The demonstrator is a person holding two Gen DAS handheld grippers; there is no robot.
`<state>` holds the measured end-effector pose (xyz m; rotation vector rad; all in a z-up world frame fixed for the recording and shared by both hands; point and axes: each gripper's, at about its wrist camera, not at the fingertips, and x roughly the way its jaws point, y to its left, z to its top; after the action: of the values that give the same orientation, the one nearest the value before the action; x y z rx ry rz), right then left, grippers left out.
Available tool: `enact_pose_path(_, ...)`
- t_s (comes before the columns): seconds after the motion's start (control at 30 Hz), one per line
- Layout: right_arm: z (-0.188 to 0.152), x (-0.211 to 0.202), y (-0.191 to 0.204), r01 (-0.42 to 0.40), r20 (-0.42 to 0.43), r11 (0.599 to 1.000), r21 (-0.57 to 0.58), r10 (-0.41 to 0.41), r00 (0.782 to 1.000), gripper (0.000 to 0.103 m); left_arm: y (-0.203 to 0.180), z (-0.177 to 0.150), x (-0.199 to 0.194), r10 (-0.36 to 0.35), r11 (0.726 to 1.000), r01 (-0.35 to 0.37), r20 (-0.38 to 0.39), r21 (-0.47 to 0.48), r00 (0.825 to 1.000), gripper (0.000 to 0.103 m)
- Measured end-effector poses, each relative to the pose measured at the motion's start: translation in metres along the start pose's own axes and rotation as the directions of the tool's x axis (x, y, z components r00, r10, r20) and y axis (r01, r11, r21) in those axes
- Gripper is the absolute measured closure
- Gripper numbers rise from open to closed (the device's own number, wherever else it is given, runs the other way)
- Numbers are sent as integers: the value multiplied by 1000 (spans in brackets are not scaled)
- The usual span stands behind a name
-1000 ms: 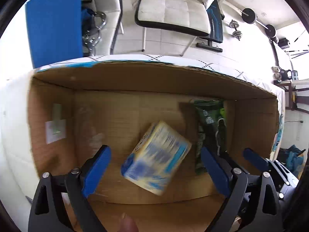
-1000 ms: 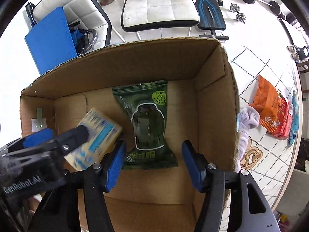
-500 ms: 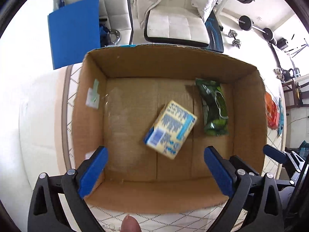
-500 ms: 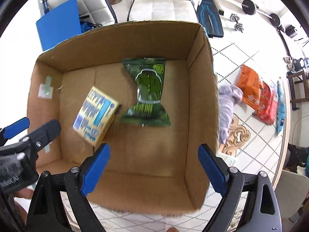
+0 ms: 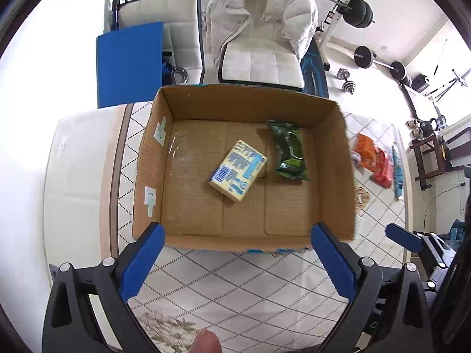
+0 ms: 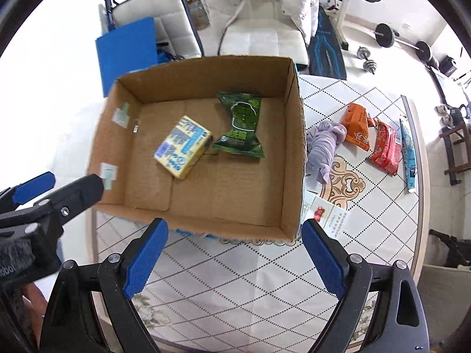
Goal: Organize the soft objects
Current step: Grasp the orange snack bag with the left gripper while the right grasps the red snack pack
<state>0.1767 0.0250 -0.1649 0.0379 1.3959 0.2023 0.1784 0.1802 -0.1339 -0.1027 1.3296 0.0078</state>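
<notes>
An open cardboard box (image 5: 332,135) (image 6: 294,135) sits on the patterned table. Inside lie a yellow-and-blue pack (image 5: 238,170) (image 6: 182,146) and a green packet (image 5: 289,150) (image 6: 242,123). My left gripper (image 5: 235,261) is open and empty, above the table in front of the box. My right gripper (image 6: 232,260) is open and empty, also in front of the box. Right of the box lie a lilac cloth (image 6: 323,144), an orange packet (image 6: 357,128), a red packet (image 6: 385,148) and a blue tube (image 6: 409,156).
Paper cards (image 6: 326,214) lie by the box's front right corner. Behind the table stand a white chair with a jacket (image 5: 262,35), a second chair and a blue board (image 5: 129,64). Weights lie on the floor at the back right.
Both grippers have pulled back and up out of the box. The yellow-and-blue pack, falling from the left gripper a second ago, now rests on the box floor.
</notes>
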Motion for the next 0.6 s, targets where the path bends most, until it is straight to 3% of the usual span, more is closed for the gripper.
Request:
enact_pose_path(0.17, -9, -24, -42, -63, 2, 996, 56, 63, 998, 9, -47, 1, -22, -7, 999, 6, 32, 48, 999, 1)
enact_pose_path(0.3, -12, -40, -119, -69, 1, 983, 168, 70, 998, 9, -108, 18, -16, -46, 994, 45, 5, 95, 999, 1)
enact_pose_path(0.47, -1, -32, -235, -3, -16, 941, 339, 8, 1000, 9, -193, 58, 35, -99, 979, 116, -104, 169, 990, 1)
enact_pose_path(0.6, 25, 13, -308, -30, -64, 898, 440, 65, 996, 9, -249, 93, 96, -70, 968, 111, -185, 224, 980, 1)
